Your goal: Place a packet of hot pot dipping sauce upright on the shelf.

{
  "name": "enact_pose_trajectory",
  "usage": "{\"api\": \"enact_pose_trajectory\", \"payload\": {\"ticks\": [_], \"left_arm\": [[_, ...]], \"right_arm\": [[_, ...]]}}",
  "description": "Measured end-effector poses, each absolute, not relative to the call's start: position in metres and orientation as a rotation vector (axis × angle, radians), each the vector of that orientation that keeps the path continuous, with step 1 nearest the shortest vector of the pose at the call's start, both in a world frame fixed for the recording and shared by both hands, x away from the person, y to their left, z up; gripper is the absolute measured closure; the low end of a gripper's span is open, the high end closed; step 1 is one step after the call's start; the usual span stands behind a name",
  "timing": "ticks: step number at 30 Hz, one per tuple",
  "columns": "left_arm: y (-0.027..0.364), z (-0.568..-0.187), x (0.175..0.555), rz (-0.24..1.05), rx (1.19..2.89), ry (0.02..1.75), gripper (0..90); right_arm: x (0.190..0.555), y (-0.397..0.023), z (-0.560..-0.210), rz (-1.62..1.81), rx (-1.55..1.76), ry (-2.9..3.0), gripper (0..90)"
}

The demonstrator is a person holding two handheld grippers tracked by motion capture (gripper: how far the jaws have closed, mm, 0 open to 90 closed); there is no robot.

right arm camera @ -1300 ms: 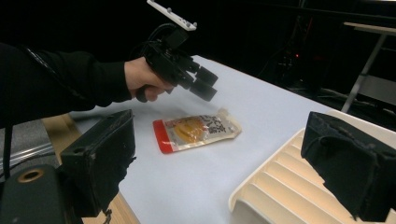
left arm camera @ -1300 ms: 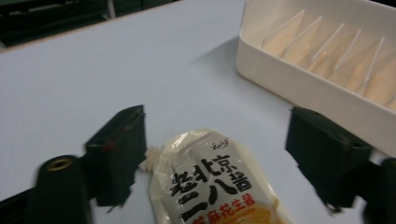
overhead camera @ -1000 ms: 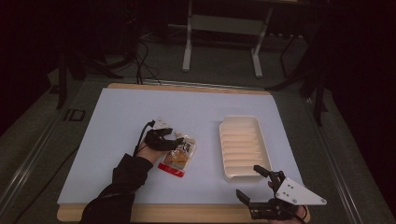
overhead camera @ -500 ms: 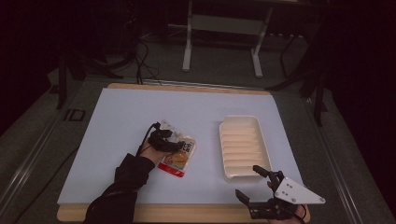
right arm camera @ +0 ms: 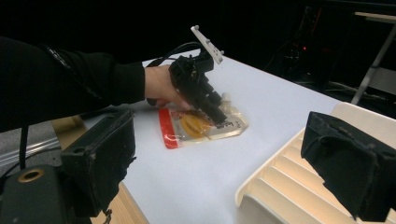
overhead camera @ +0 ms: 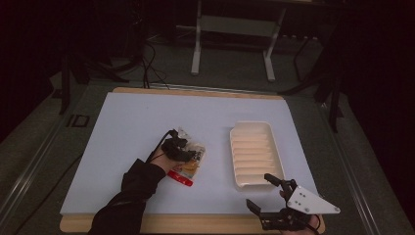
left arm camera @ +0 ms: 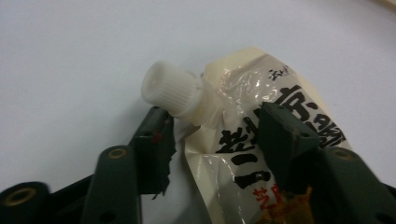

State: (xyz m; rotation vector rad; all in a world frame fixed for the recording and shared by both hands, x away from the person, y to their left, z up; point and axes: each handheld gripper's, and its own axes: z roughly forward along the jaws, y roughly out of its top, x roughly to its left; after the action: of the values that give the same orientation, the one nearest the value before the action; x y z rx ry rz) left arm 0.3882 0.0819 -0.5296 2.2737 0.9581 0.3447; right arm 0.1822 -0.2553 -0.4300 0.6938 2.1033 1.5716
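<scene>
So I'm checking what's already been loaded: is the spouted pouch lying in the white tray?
No, the spouted pouch lies flat on the table under the left gripper, beside the white tray, whose ridged bottom is bare.

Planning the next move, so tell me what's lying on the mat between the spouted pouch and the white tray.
Nothing: in the high view bare mat separates the pouch from the tray.

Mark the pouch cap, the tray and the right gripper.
pouch cap (left arm camera: 167,91), left gripper view, ribbed side.
tray (overhead camera: 254,128), high view, far rim.
right gripper (overhead camera: 262,192), high view, gap between its fingertips.
</scene>
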Motion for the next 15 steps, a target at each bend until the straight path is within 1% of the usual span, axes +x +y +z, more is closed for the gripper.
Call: {"api": "enact_pose_trajectory", "payload": {"ticks": [4, 5, 7, 8, 11, 15], "left_arm": [[0.077, -0.526, 0.387, 0.321, 2.311, 0.926, 64.2], [0.075, -0.525, 0.386, 0.334, 2.324, 0.911, 71.3], [0.071, -0.524, 0.385, 0.360, 2.345, 0.900, 79.2], [0.069, -0.524, 0.384, 0.376, 2.356, 0.893, 81.0], [0.068, -0.522, 0.383, 0.396, 2.367, 0.890, 81.5], [0.073, -0.518, 0.381, 0.409, 2.327, 0.895, 81.9]], "right_arm": [[0.182, -0.256, -0.430, 1.570, 0.692, 2.102, 9.9], [0.182, -0.256, -0.430, 1.570, 0.694, 2.104, 9.9], [0.183, -0.256, -0.430, 1.571, 0.694, 2.107, 9.9], [0.183, -0.256, -0.430, 1.569, 0.693, 2.108, 9.9], [0.183, -0.256, -0.430, 1.567, 0.694, 2.107, 9.9], [0.183, -0.257, -0.430, 1.573, 0.699, 2.101, 9.9]]}}
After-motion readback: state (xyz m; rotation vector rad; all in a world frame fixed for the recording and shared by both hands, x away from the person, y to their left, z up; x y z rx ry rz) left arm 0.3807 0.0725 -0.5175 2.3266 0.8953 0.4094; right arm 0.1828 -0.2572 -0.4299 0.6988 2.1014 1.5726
